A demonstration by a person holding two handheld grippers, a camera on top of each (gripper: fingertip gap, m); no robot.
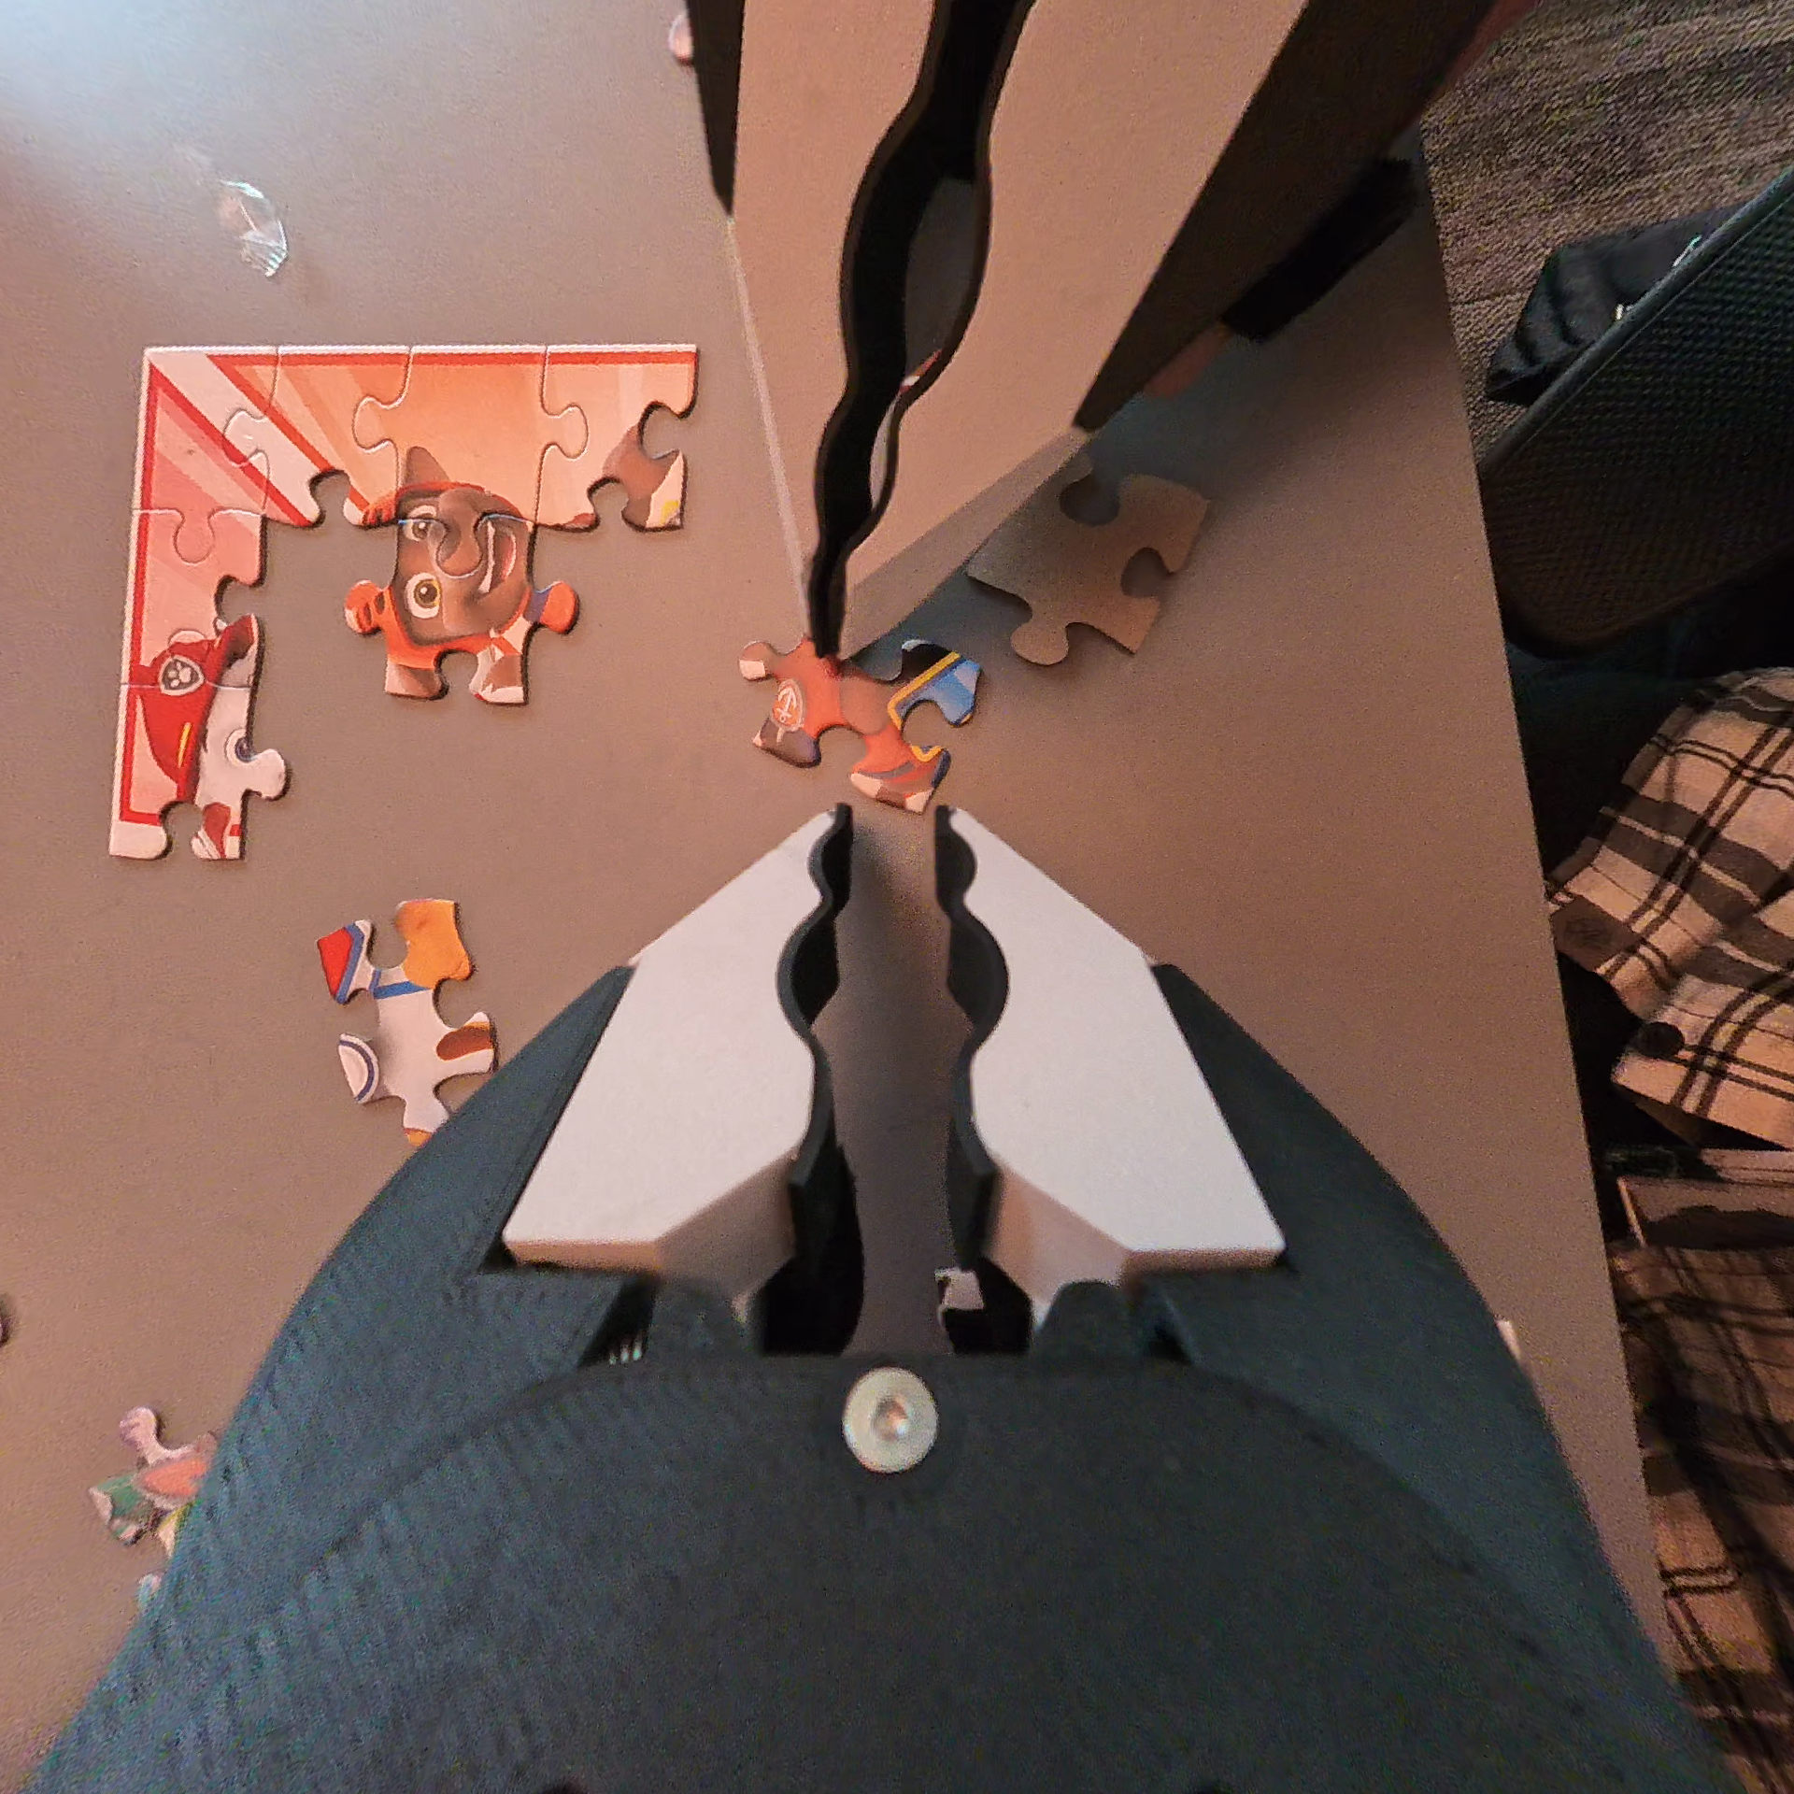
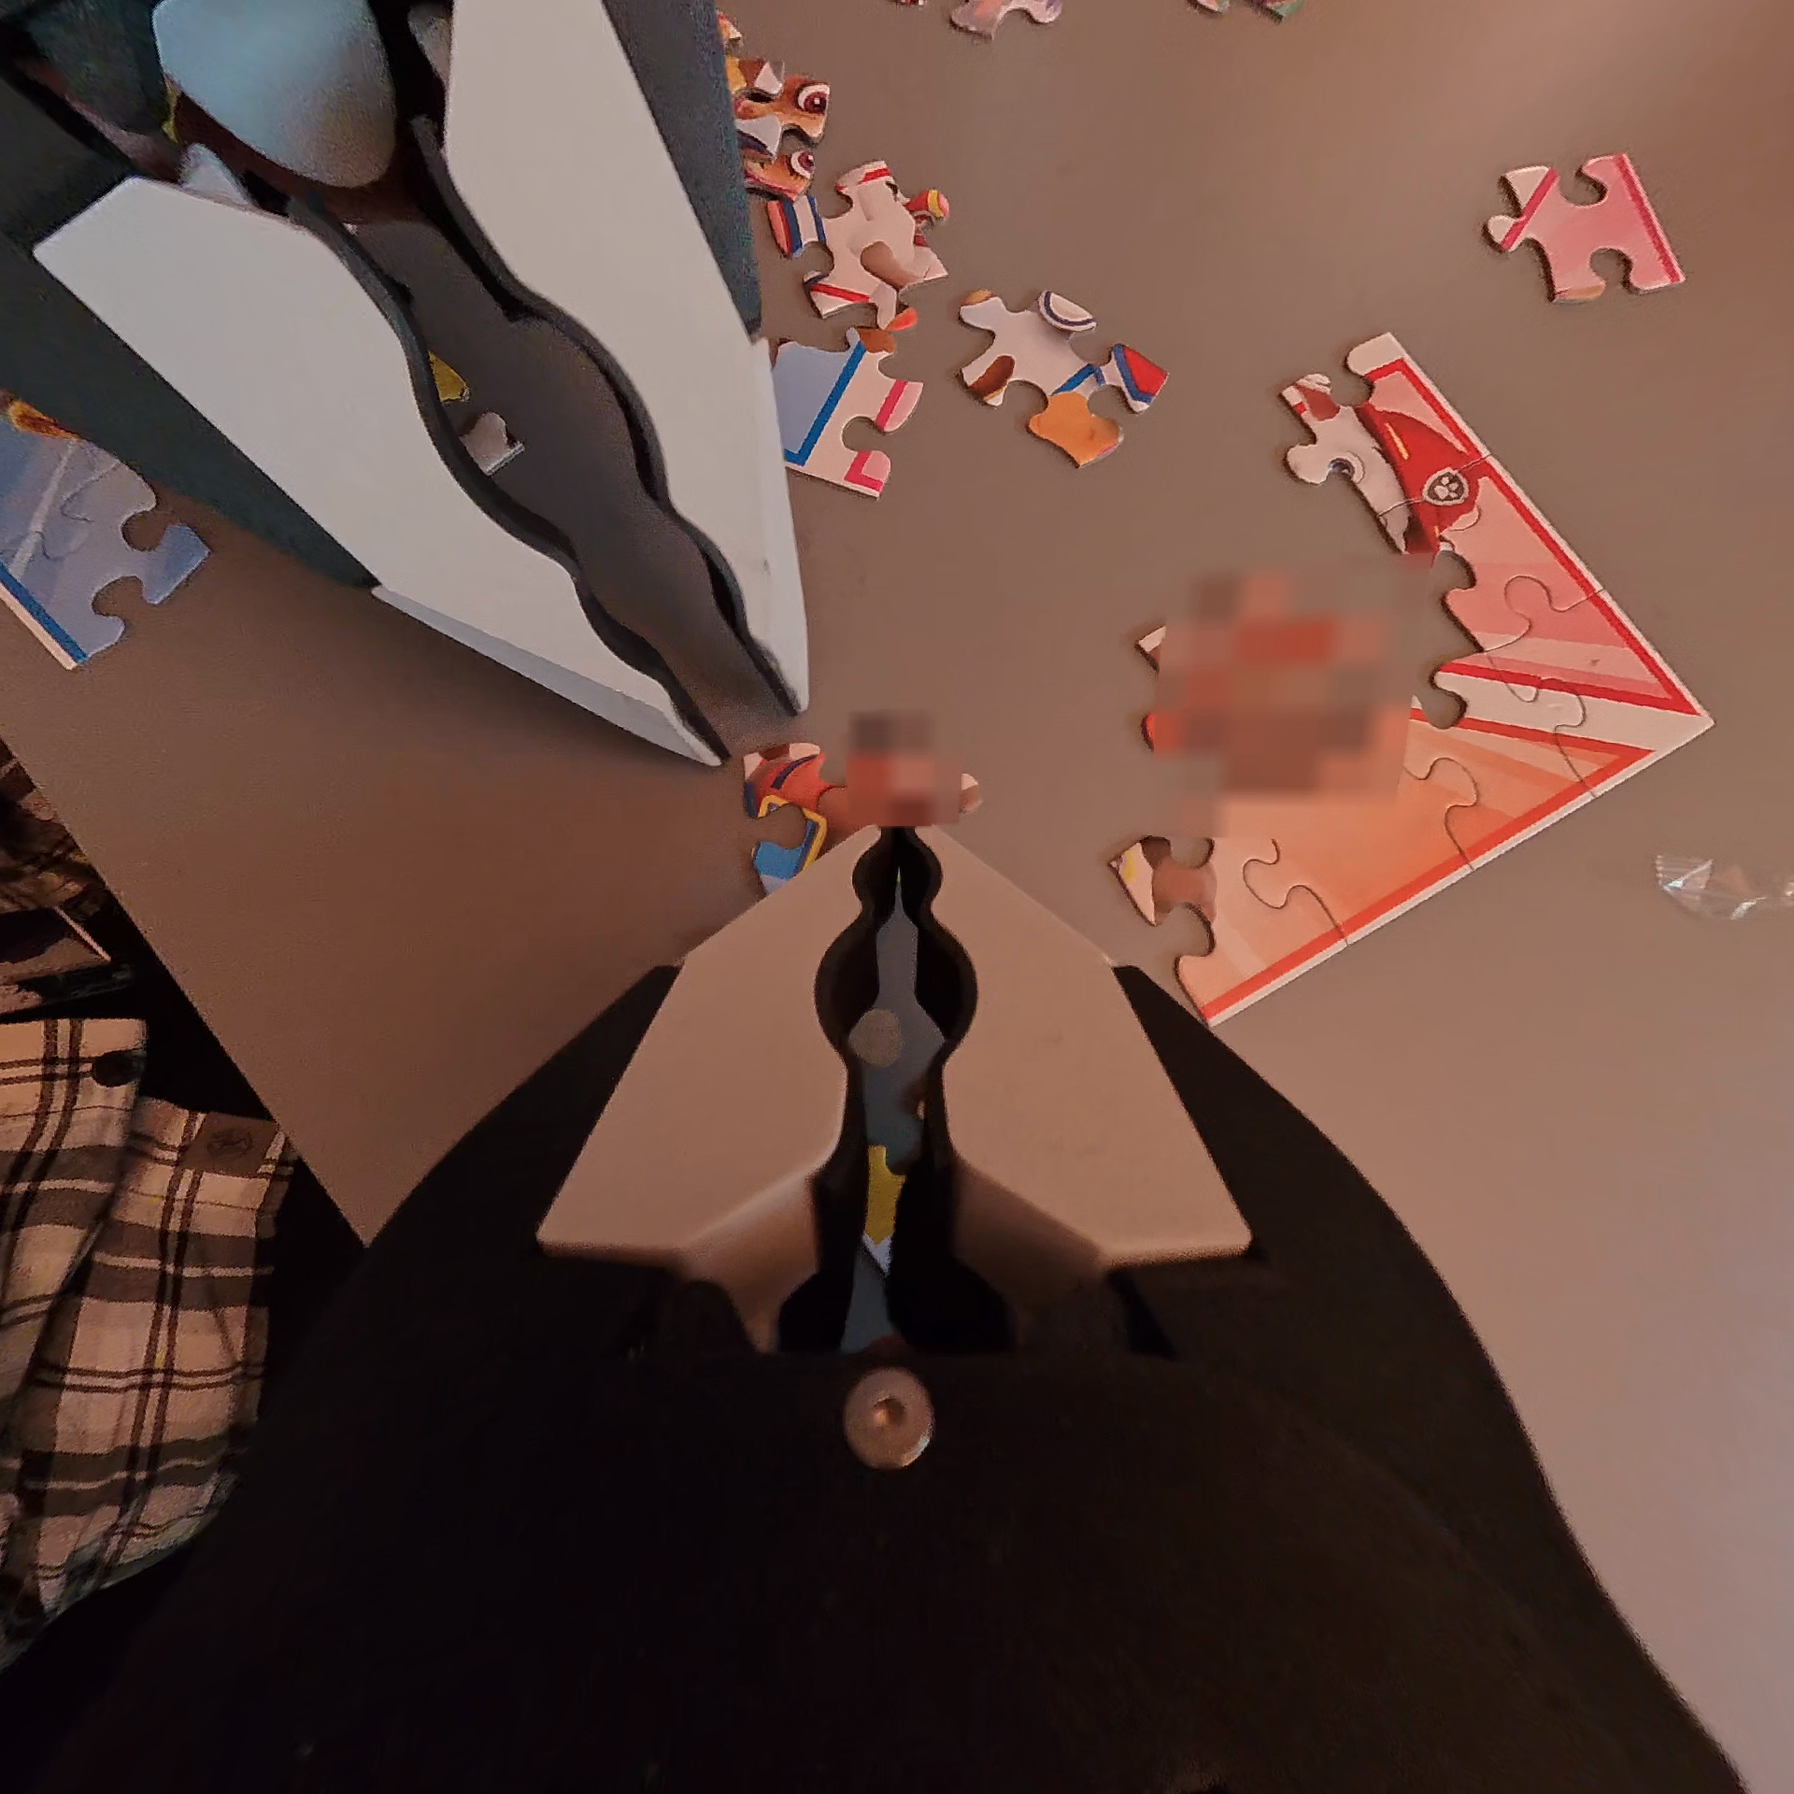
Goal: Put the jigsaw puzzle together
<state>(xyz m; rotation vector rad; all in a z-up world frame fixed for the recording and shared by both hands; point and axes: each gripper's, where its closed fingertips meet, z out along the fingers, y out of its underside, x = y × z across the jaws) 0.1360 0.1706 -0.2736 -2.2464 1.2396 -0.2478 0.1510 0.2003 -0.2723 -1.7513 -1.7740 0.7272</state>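
Right wrist view: right gripper [image 2: 898, 837] clamped on the edge of a small joined pair of puzzle pieces [image 2: 854, 791] on the brown table [image 2: 1359, 1262]
Left wrist view shows the same pair [image 1: 859, 718] lying flat, with the right gripper's [image 1: 825, 652] tips pinching its far edge and the left gripper [image 1: 893, 813] just short of its near edge, jaws slightly apart and holding nothing. The assembled corner section [image 1: 388, 466] with red and orange stripes lies well to the left, a loose white and orange piece [image 1: 408, 1010] below it. A face-down grey piece [image 1: 1097, 573] sits just beyond the pair, near the table edge. Plaid cloth [image 1: 1689, 932] shows off the table's right side
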